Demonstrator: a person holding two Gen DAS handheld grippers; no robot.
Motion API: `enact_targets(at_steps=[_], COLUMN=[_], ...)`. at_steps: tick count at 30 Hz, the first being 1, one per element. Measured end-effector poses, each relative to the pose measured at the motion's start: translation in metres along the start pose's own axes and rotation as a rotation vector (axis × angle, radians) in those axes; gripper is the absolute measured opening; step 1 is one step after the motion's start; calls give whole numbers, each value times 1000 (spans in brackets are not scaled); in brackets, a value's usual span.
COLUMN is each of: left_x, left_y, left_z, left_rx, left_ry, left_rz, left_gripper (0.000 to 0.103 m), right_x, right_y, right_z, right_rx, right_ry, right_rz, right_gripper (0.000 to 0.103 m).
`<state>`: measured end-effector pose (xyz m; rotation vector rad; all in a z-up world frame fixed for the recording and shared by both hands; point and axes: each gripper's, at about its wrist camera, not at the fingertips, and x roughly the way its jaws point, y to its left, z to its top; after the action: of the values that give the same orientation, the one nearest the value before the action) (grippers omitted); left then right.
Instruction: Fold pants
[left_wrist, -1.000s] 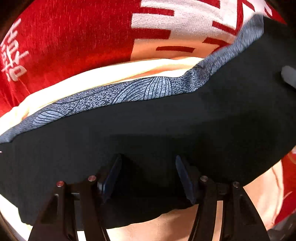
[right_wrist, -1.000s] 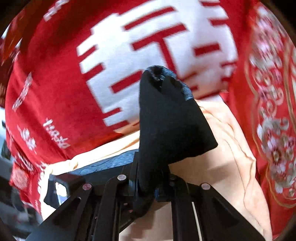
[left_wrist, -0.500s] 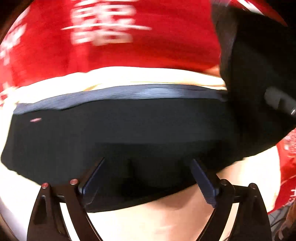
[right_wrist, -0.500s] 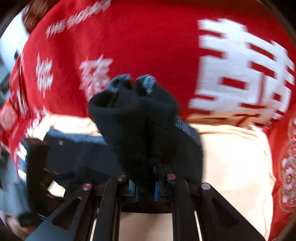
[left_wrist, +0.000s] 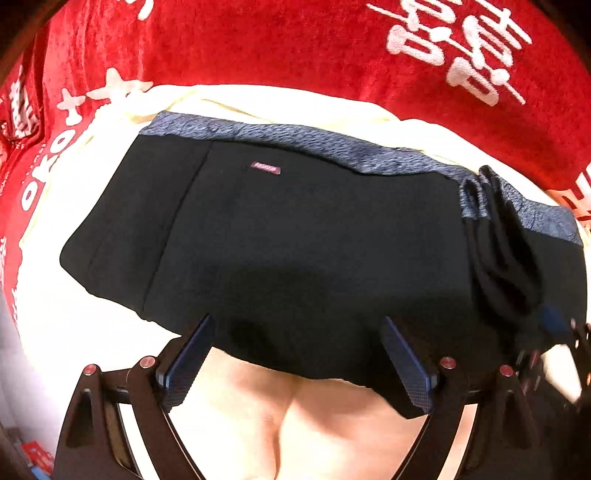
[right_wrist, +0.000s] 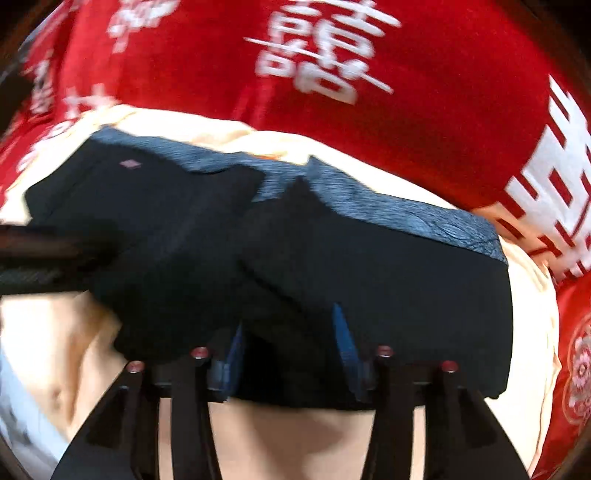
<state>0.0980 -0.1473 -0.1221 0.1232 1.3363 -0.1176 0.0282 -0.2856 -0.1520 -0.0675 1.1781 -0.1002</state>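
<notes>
Since the black pants (left_wrist: 295, 251) now lie doubled on the cream sheet (left_wrist: 332, 424), my right gripper (right_wrist: 291, 350) has just been opening off the cloth, my left gripper (left_wrist: 295, 354) spread empty above.

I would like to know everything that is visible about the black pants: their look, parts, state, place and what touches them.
The black pants are of dark, smooth cloth with a mottled grey-blue waistband and a small pink label. They lie folded into a broad block on a cream sheet over a red printed cover. At their right end a bunched fold stands between the right hand-held gripper, whose jaws have just been opening. The left hand-held gripper is open over the near edge.
</notes>
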Motion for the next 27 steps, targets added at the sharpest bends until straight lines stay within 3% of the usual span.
enact_targets(at_steps=[4,9,11,13,17,18,19,20,21,23,27], left_x=[-7,-23,-25,-31,-3,-2,1,-6,0,4,-5], left_y=[-36,-82,-101,-130,-146,-150,-154,-152,-155,-158,-157], left_z=[20,37,41,35,48,49,50,42,42,40,36], left_rx=[59,166,197,228,261,264,272,278,286,304,336], left_ry=[-16,-12,-2,16,39,45,60,79,119,155,144], left_rz=[-75,-263,-312,-335,-342,-342,-341,-340,-346,-351,-371], left_gripper=[92,92,92,92,91,83,63,52,34,24,14], right_x=[-30,-47,-47,-46,-40,-40,-41,-41,-40,-41,-44], right_y=[-38,-100,-101,-111,-125,-127,-130,-132,-135,-139,-153], right_z=[-13,-35,-33,-37,-43,-45,-46,-47,-48,-48,-35], right_rx=[127,323,345,368,435,448,455,461,469,476,458], right_ry=[10,42,53,62,81,81,81,83,87,89,60], right_rz=[123,163,165,163,178,181,184,189,196,204,176], right_gripper=[53,53,53,53,52,50,48,44,40,36,36])
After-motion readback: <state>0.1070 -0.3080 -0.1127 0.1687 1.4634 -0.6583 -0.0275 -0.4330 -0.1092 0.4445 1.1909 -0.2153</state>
